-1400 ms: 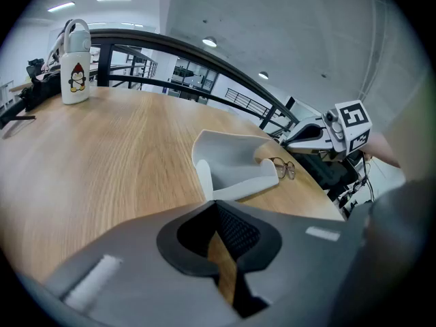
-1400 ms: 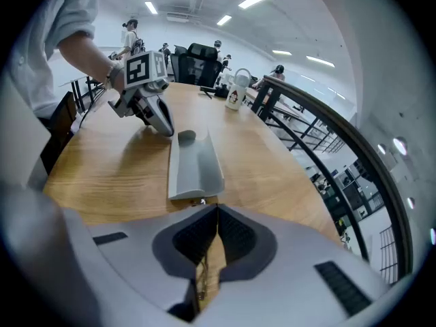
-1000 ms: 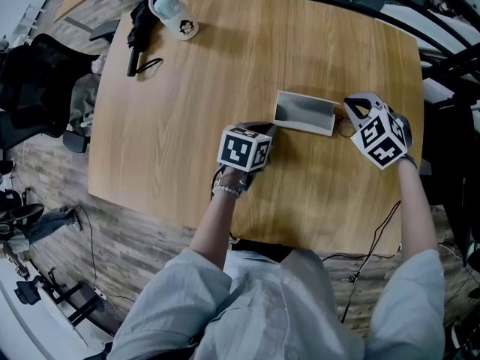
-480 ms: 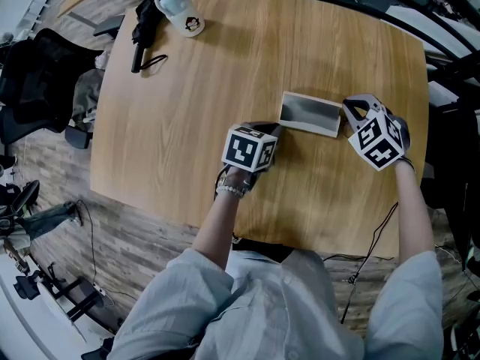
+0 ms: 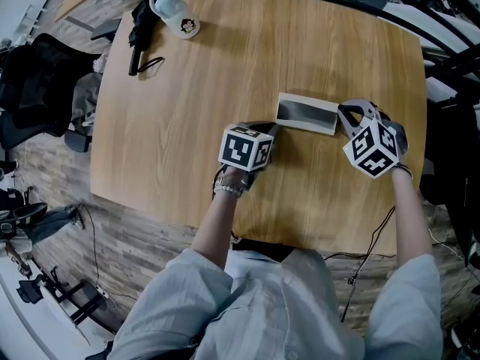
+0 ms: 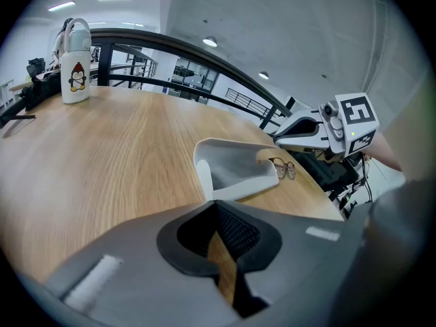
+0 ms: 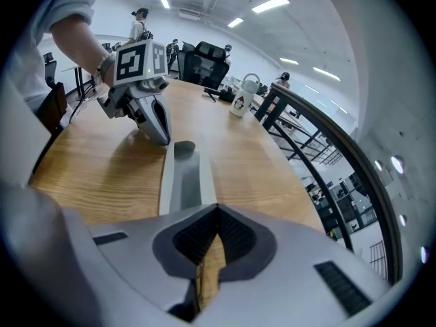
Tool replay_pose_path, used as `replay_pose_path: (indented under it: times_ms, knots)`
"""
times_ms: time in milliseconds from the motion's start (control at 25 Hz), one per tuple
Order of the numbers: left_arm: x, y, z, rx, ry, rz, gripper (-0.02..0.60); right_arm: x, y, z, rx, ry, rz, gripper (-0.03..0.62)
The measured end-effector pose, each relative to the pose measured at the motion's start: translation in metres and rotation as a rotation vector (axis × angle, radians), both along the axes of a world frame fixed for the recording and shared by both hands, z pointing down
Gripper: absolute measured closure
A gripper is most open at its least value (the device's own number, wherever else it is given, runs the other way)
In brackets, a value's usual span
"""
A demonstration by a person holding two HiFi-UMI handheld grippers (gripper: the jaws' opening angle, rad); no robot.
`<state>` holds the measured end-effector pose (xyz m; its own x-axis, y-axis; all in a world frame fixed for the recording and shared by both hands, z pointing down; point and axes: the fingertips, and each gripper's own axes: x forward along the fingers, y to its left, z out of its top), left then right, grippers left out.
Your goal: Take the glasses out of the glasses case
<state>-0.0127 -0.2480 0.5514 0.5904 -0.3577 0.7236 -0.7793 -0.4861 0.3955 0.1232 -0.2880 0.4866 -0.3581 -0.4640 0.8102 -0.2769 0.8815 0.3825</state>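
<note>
The open white glasses case (image 5: 304, 113) lies on the wooden table, and it also shows in the gripper views (image 6: 235, 169) (image 7: 182, 179). The thin wire-framed glasses (image 6: 284, 168) are outside it, at its right end on the table top. My right gripper (image 5: 341, 111) (image 6: 278, 139) hangs just above them, shut, with a thin dark wire of the frame running between its jaws (image 7: 216, 213). In the head view the marker cube hides the glasses. My left gripper (image 5: 268, 130) (image 7: 163, 140) is shut with its tips down at the case's left end, nothing between them (image 6: 216, 206).
A white bottle with a penguin print (image 5: 174, 13) (image 6: 75, 63) stands at the far left corner beside a black strapped object (image 5: 139, 32). The table's right edge (image 5: 420, 88) is close behind my right hand. A black chair (image 5: 37, 81) stands left of the table.
My right gripper has shifted slightly toward the near-left and its cube now covers the glasses, which showed beside the case's right end before. The left gripper and the case stay put.
</note>
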Motion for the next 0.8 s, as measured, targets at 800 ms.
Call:
replay_pose_path:
  times_ms: [800]
  knots:
    - [0.000,0.000,-0.001,0.006,-0.004,-0.002,0.577,-0.018,0.037,0.016,-0.049,-0.093,0.037,0.594]
